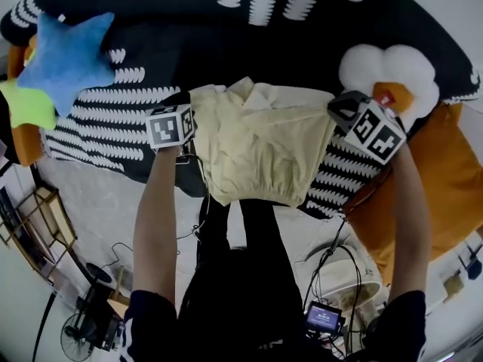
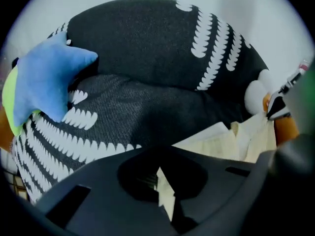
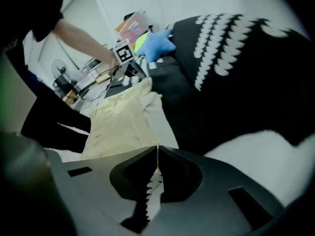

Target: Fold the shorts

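Pale yellow shorts (image 1: pixel 260 153) lie on a black cover with white markings (image 1: pixel 151 51), their lower end hanging over its front edge. My left gripper (image 1: pixel 190 118) sits at the shorts' left edge, shut, with cream cloth pinched between its jaws (image 2: pixel 165 188). My right gripper (image 1: pixel 338 111) is at the shorts' right edge, also shut, with a strip of pale cloth caught between the toothed jaws (image 3: pixel 155 173). The right gripper view shows the shorts (image 3: pixel 120 119) stretching away toward the left gripper's marker cube (image 3: pixel 124 53). The shorts (image 2: pixel 246 136) also show at the right of the left gripper view.
A blue star cushion (image 1: pixel 68 51) and a green one (image 1: pixel 26 104) lie at the left. A white and orange plush (image 1: pixel 392 70) and an orange cushion (image 1: pixel 445 172) sit at the right. Below, the person's dark legs (image 1: pixel 241 277), cables and a fan (image 1: pixel 75 330) are on the floor.
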Tool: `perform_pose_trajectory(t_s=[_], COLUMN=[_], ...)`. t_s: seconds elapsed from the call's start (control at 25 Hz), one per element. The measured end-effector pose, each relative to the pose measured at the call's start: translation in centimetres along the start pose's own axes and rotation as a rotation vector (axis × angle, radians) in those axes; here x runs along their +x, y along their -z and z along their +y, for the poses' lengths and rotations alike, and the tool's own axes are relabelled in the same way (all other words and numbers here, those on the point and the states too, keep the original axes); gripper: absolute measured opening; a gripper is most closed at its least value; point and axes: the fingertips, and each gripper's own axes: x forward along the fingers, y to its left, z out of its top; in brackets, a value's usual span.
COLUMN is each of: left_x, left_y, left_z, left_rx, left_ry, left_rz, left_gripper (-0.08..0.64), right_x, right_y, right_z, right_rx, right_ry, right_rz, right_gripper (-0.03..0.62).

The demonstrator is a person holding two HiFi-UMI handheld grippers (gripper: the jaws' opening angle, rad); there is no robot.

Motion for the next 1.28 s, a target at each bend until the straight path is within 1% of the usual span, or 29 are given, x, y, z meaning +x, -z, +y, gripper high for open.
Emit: perform_pose_trajectory(t_s=[0.08, 0.16, 0.2, 0.24, 0.28, 0.32, 0.36, 0.4, 0.44, 0.48, 0.52, 0.56, 0.64, 0.68, 0.72, 0.8, 0.84, 0.88, 0.92, 0.96, 1.04, 1.08, 1.12, 1.16, 1.2, 1.24, 1.28], left_x=[-0.4, -0.3, 0.0, 0.5, 1.1, 1.7, 2.3, 2.7, 3.2, 3.6, 3.9, 4.1, 4.2, 4.1, 3.9, 3.4, 3.1, 2.7, 2.4, 2.2, 1.9, 1.8, 1.8, 1.9, 2.2, 2.5, 2.9], left_y=[-1.4, -2.6, -3.0, -3.1, -2.9, -2.5, -2.1, -1.5, -0.7, 0.1, 0.9, 1.4, 1.3, 0.9, 0.3, -1.4, -2.3, -3.2, -3.9, -4.6, -5.8, -5.9, -5.8, -5.4, -4.9, -4.4, -3.9], left_z=[1.2, 2.0, 1.9, 1.4, 0.5, -0.6, -1.6, -2.4, -2.9, -3.0, -2.8, -2.7, -2.8, -2.8, -2.7, -2.3, -2.2, -2.2, -2.2, -2.1, -1.3, -0.8, -0.3, 0.0, 0.2, 0.4, 0.5], left_rx=[0.002, -0.001, -0.009, -0.024, -0.045, -0.064, -0.075, -0.071, -0.052, -0.018, 0.025, 0.065, 0.114, 0.138, 0.169, 0.23, 0.246, 0.254, 0.263, 0.275, 0.291, 0.276, 0.244, 0.202, 0.157, 0.118, 0.094], left_ry=[-0.029, -0.038, -0.016, 0.029, 0.09, 0.153, 0.204, 0.236, 0.239, 0.215, 0.174, 0.135, 0.091, 0.072, 0.05, 0.007, -0.005, -0.01, -0.015, -0.025, -0.059, -0.07, -0.069, -0.058, -0.042, -0.021, -0.002], left_rz=[-0.035, -0.058, -0.065, -0.063, -0.05, -0.028, -0.001, 0.031, 0.072, 0.117, 0.153, 0.172, 0.17, 0.156, 0.137, 0.086, 0.057, 0.031, 0.008, -0.014, -0.046, -0.051, -0.049, -0.047, -0.049, -0.057, -0.068], left_gripper=[0.001, 0.001, 0.002, 0.002, 0.003, 0.006, 0.081, 0.173, 0.21, 0.212, 0.195, 0.19, 0.145, 0.101, 0.037, 0.029, 0.029, 0.029, 0.029, 0.029, 0.029, 0.029, 0.03, 0.032, 0.046, 0.085, 0.136], right_x=[-1.2, -1.9, -2.0, -2.0, -2.0, -2.0, -2.3, -2.7, -3.4, -4.2, -4.9, -5.2, -4.4, -3.3, -1.9, 1.0, 1.9, 2.1, 1.6, 0.3, -3.6, -5.3, -6.4, -6.8, -6.7, -6.6, -6.6], right_y=[2.0, 4.4, 5.9, 7.3, 8.4, 9.1, 9.4, 9.3, 9.0, 8.5, 8.0, 7.2, 5.0, 4.0, 3.5, 4.5, 5.3, 6.0, 6.2, 6.0, 6.1, 6.8, 7.8, 8.7, 9.0, 8.9, 8.4], right_z=[-1.8, -3.4, -4.0, -4.4, -4.6, -4.5, -4.4, -4.4, -4.6, -4.9, -5.1, -5.1, -4.4, -3.7, -3.0, -2.2, -2.3, -2.7, -3.5, -4.7, -7.9, -9.3, -10.2, -10.6, -10.5, -10.1, -9.4], right_rx=[0.151, 0.272, 0.324, 0.371, 0.413, 0.453, 0.491, 0.522, 0.542, 0.549, 0.54, 0.51, 0.387, 0.308, 0.224, 0.06, 0.003, -0.018, 0.004, 0.062, 0.229, 0.322, 0.407, 0.471, 0.514, 0.552, 0.598], right_ry=[0.037, 0.101, 0.138, 0.173, 0.197, 0.211, 0.218, 0.228, 0.247, 0.274, 0.303, 0.323, 0.321, 0.304, 0.288, 0.289, 0.31, 0.345, 0.393, 0.458, 0.628, 0.697, 0.729, 0.721, 0.687, 0.638, 0.583], right_rz=[-0.038, -0.047, -0.037, -0.027, -0.027, -0.046, -0.081, -0.125, -0.17, -0.211, -0.241, -0.255, -0.229, -0.189, -0.123, 0.068, 0.149, 0.19, 0.18, 0.131, 0.007, -0.028, -0.042, -0.05, -0.069, -0.105, -0.158], right_gripper=[0.021, 0.022, 0.023, 0.025, 0.032, 0.056, 0.065, 0.087, 0.128, 0.144, 0.141, 0.131, 0.129, 0.129, 0.132, 0.134, 0.052, 0.023, 0.021, 0.021, 0.023, 0.025, 0.029, 0.039, 0.06, 0.094, 0.166])
